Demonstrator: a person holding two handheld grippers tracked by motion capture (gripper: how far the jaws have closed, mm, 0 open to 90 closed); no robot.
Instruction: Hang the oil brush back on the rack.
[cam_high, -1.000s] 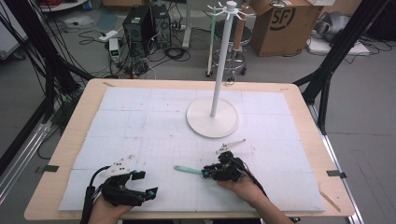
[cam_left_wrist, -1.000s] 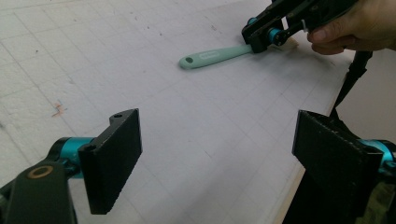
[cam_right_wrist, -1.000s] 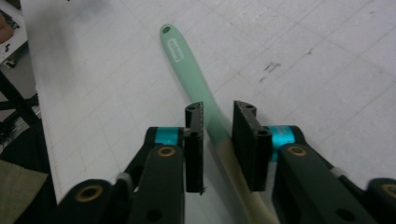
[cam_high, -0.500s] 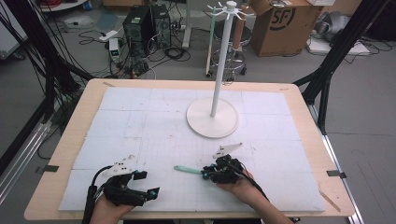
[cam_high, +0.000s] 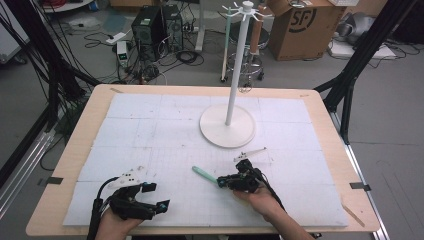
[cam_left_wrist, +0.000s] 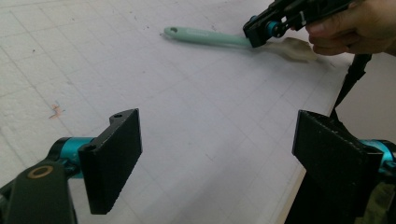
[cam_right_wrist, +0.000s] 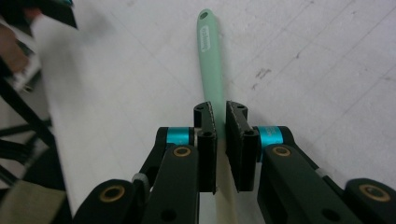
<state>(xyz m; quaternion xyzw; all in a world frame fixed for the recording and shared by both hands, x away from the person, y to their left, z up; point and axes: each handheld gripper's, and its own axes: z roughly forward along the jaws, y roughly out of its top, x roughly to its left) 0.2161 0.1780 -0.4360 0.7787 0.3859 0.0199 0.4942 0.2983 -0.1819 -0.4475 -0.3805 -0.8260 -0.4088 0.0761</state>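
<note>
From above, the right gripper (cam_high: 224, 181) sits near the front of the white mat (cam_high: 165, 130), its jaws pinched on a mint-green spatula (cam_high: 204, 174) whose handle lies flat on the mat and points away to the left. The left gripper (cam_high: 155, 196) rests at the front left of the mat, well apart from the spatula, jaws spread wide with nothing between them. A white stand (cam_high: 228, 131) with a tall pole rises farther back, right of centre. In the left gripper view, the two black jaws stand far apart over bare mat, and the spatula (cam_left_wrist: 205, 36) lies farther off with the right gripper (cam_left_wrist: 261, 33) closed on it beside its pale blade. In the right gripper view, the jaws are narrowed around the spatula (cam_right_wrist: 208, 51), clasping its neck; the green handle runs straight ahead along the mat (cam_right_wrist: 303, 70).
</note>
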